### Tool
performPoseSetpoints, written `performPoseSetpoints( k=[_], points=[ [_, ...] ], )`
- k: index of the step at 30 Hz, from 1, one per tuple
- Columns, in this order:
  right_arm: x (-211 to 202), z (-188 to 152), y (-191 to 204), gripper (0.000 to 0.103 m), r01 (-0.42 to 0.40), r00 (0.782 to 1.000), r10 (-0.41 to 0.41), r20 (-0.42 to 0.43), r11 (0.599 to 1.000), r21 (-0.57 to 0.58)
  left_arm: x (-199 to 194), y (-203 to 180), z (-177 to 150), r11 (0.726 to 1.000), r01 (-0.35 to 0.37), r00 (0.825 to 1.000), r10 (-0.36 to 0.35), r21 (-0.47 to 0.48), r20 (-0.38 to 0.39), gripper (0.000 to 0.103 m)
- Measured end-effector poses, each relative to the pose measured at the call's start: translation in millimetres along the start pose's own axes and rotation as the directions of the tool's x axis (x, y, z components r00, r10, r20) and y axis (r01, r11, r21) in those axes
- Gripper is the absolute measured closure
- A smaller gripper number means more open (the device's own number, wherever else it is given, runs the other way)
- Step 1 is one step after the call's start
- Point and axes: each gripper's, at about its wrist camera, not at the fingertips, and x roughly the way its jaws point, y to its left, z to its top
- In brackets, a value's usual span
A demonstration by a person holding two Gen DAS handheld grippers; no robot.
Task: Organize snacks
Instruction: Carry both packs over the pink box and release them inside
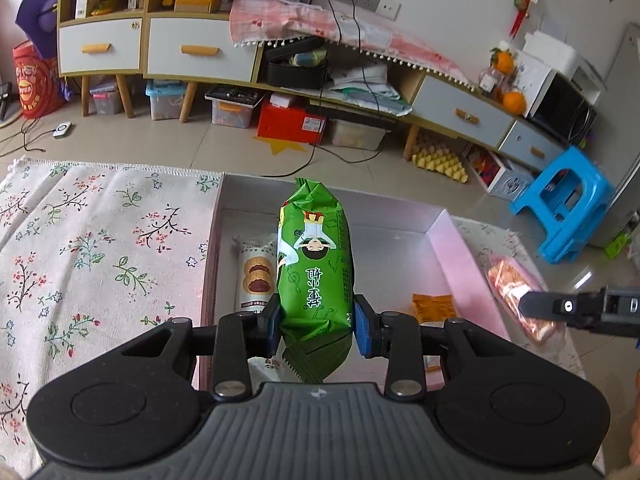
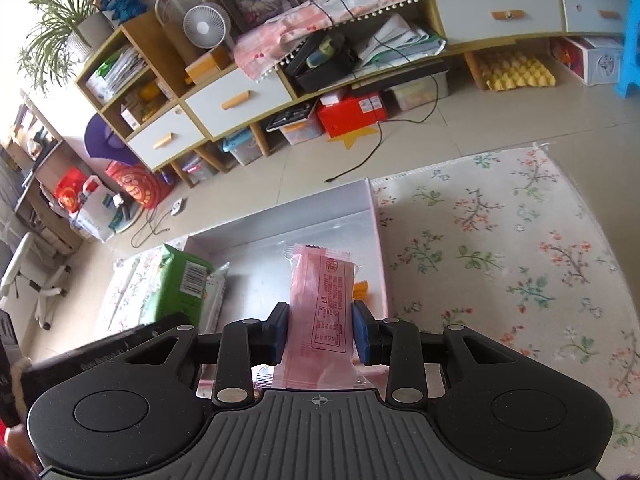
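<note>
Floral cloth surrounds the shallow box [image 1: 460,236] ahead of both tools, where the left gripper [image 1: 316,322] pinches a green packet [image 1: 316,256] and the right gripper [image 2: 320,330] a pink packet [image 2: 320,304], each poised over it, presumably for dropping in.

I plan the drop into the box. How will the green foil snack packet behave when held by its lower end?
The green foil snack packet stands straight above the left gripper, so it is probably fairly stiff. Its glossy film may slip. It looks puffy, so probably light.

Five snack packets [image 1: 316,264], one box [image 1: 460,240], two tongs [image 1: 316,326].
</note>
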Motion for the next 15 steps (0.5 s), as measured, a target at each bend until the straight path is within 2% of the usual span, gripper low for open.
performPoseSetpoints(
  k=[10,15],
  points=[
    [42,-4,21,0.071,0.0,1.0,0.0,-0.025,1.0,-0.025,11,-6,0,0.994,-0.087,0.996,0.088,0.068,-0.019,0.07],
    [56,-9,24,0.068,-0.038,0.999,0.038,-0.028,0.999,0.009,13,-8,0,0.99,-0.113,0.993,0.115,0.087,-0.023,0.069]
  ],
)
